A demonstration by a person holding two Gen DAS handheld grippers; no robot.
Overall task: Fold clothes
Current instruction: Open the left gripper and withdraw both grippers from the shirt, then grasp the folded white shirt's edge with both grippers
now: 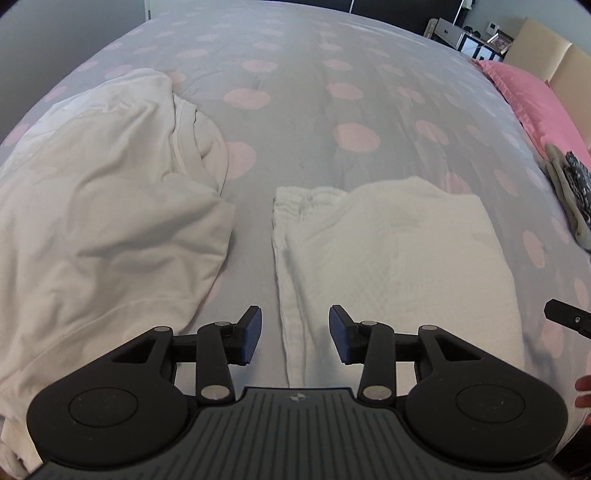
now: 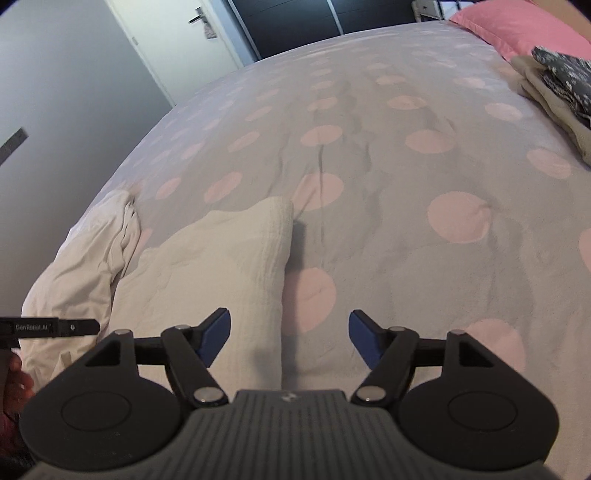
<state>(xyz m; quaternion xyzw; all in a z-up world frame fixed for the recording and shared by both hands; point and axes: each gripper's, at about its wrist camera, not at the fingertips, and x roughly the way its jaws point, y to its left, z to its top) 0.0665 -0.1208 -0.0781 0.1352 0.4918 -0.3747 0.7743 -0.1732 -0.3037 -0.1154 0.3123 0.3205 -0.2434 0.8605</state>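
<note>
So at this point both tools were empty. The left tool point(image 1: 295, 334) had its jaws apart with nothing between them, hovering just above the near left edge of the folded white garment point(image 1: 391, 258). The right tool point(image 2: 290, 339) was spread even wider, also gripping nothing, sitting over that same piece's right edge point(image 2: 236, 266).

The folded garment lay flat on the polka-dot bed point(image 1: 295, 129), right in front of both tools, long axis running away from the person toward the far side of the bed. Looked pretty much done to me, a tidy rectangle.

What mattered for the next bit, I reckon: the crumpled cream garment point(image 1: 110, 206) was lying off to the left, just beside the folded one with a strip of bedcover between them. So the left hand was clearly the nearer one to grab it. There was a small stack of folded clothes point(image 2: 554, 92) well apart on the right, near the pink pillow point(image 2: 517, 26), probably where the finished piece belongs.
</note>
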